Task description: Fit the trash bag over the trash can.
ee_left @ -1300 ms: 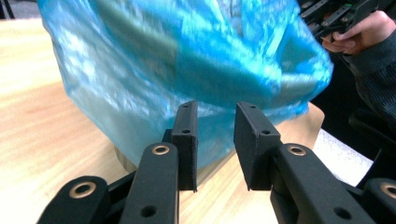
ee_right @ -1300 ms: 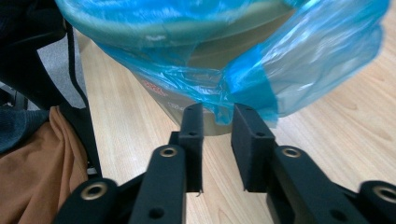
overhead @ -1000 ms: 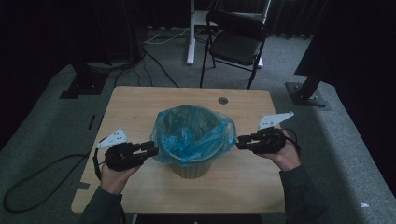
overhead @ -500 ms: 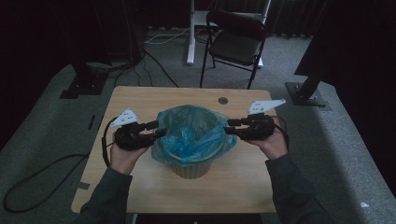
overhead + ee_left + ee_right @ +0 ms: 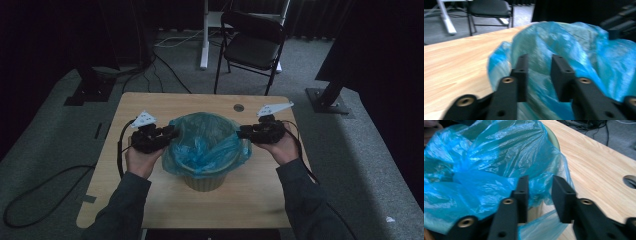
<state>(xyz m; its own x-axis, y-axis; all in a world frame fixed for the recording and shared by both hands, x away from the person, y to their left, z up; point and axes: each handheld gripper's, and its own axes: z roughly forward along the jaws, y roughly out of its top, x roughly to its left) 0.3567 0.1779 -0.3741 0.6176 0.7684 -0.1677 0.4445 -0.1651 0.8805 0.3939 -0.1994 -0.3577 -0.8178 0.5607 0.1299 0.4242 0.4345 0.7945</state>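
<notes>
A pale bin (image 5: 204, 179) is standing near the middle of the wooden table (image 5: 150, 107), slightly toward the near edge, and a blue plastic bag (image 5: 205, 145) is lining it, its film spilling out over the rim on all sides. The person is holding the left gripper (image 5: 170, 134) against the bag's left edge and the right gripper (image 5: 243, 133) against its right edge, so the two are facing each other across the bin's mouth.

In the left gripper view the jaws are standing part open with a clear gap between them, having just been closing, and the blue film (image 5: 574, 50) is bulging up between and behind them; the blur makes it impossible to tell whether the pads are pressing on it. In the right gripper view the jaws are likewise part open and have just been closing, with a fold of the bag (image 5: 486, 170) lying between them, though no firm pinch is showing.

A black folding chair (image 5: 252, 45) is standing on the grey floor beyond the table's far edge.
</notes>
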